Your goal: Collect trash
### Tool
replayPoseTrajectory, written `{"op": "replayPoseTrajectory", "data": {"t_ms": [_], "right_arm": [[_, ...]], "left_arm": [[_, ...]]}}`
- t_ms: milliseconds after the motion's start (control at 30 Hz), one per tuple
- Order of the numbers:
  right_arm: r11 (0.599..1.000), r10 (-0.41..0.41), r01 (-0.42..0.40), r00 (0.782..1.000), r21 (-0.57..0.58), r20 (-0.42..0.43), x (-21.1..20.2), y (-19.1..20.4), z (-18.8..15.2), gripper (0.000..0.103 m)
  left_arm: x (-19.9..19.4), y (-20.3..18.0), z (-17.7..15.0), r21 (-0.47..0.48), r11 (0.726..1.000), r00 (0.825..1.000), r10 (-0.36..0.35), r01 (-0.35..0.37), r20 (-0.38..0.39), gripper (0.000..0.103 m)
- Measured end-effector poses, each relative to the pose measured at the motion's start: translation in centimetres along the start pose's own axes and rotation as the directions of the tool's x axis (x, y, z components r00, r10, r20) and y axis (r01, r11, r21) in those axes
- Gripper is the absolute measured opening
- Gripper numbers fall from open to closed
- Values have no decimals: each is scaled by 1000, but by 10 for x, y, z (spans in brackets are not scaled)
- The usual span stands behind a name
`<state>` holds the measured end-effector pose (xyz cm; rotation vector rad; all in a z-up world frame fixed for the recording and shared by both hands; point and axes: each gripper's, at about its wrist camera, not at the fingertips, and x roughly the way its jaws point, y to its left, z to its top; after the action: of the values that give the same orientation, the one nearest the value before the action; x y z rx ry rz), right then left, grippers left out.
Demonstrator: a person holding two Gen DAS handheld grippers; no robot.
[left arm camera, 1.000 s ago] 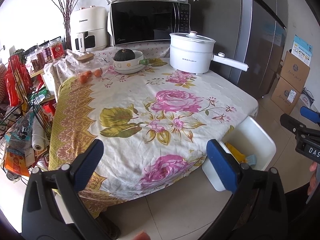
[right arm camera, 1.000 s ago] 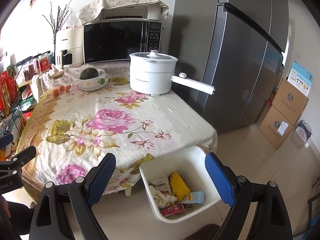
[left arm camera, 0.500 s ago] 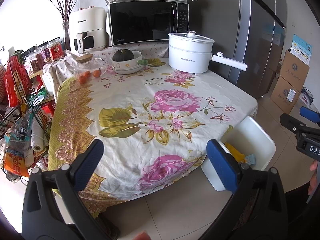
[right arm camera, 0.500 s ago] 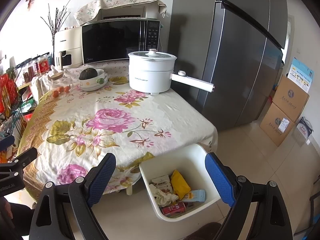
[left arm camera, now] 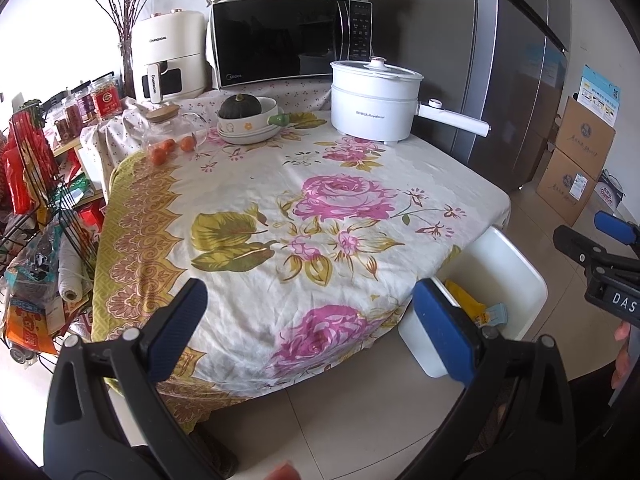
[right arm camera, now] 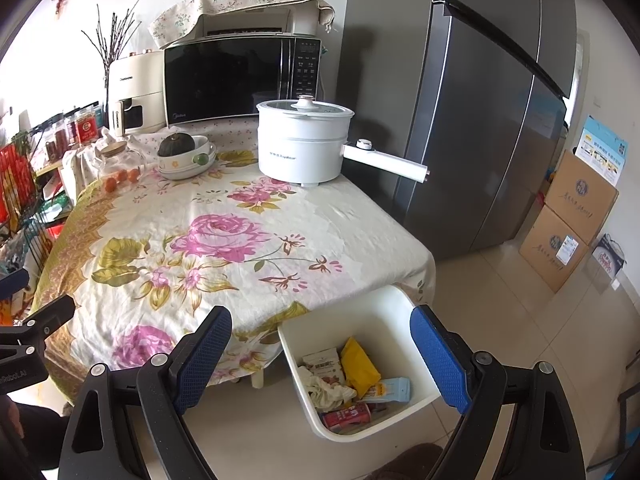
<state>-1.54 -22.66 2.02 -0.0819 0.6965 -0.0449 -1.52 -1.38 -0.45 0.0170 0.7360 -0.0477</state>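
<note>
A white trash bin (right arm camera: 392, 316) stands on the floor at the table's near right corner. It holds a yellow packet (right arm camera: 358, 366), a red can (right arm camera: 346, 416), a crumpled tissue (right arm camera: 326, 390) and other wrappers. The bin also shows in the left wrist view (left arm camera: 504, 264). My right gripper (right arm camera: 320, 360) is open and empty, held above the bin's near side. My left gripper (left arm camera: 310, 328) is open and empty in front of the table's near edge. The flowered tablecloth (left arm camera: 312, 216) shows no loose trash.
At the table's back stand a white electric pot (right arm camera: 304, 144), a bowl with a dark squash (right arm camera: 184, 154), a glass jar with oranges (right arm camera: 120, 168), a microwave (right arm camera: 240, 76) and an air fryer (left arm camera: 170, 54). A fridge (right arm camera: 480, 120) and cardboard boxes (right arm camera: 568, 220) stand at right; a wire rack (left arm camera: 36, 216) at left.
Both grippers drifted slightly; the views shifted a little. Both stayed open and empty.
</note>
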Motion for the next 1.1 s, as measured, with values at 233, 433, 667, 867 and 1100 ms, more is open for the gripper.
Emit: {"op": "replayPoseTrajectory", "data": {"t_ms": [233,433,667,867,1100], "right_arm": [[1000,0,0,1000,-2,0,0,-1,0,92],[1000,-11,11,1000,15,0,0,-2,-4,92],[999,-23,23,1000,29,5,-2,-4,-5,92],[999,-26,26,1000,40,4,-3,-8,-4,92],[999,-28,27,999,44,21,-6,-8,-4,92]], "left_arm": [[0,-4,1,15,1000,1000,-16,16,-6,102],[-1,-7,3,21,1000,1000,-22,22,-5,102],[-1,-15,6,32,999,999,-35,36,-2,102],[-1,-19,9,34,998,999,-51,51,-3,102],[4,-22,15,7,997,996,-82,82,-24,102]]}}
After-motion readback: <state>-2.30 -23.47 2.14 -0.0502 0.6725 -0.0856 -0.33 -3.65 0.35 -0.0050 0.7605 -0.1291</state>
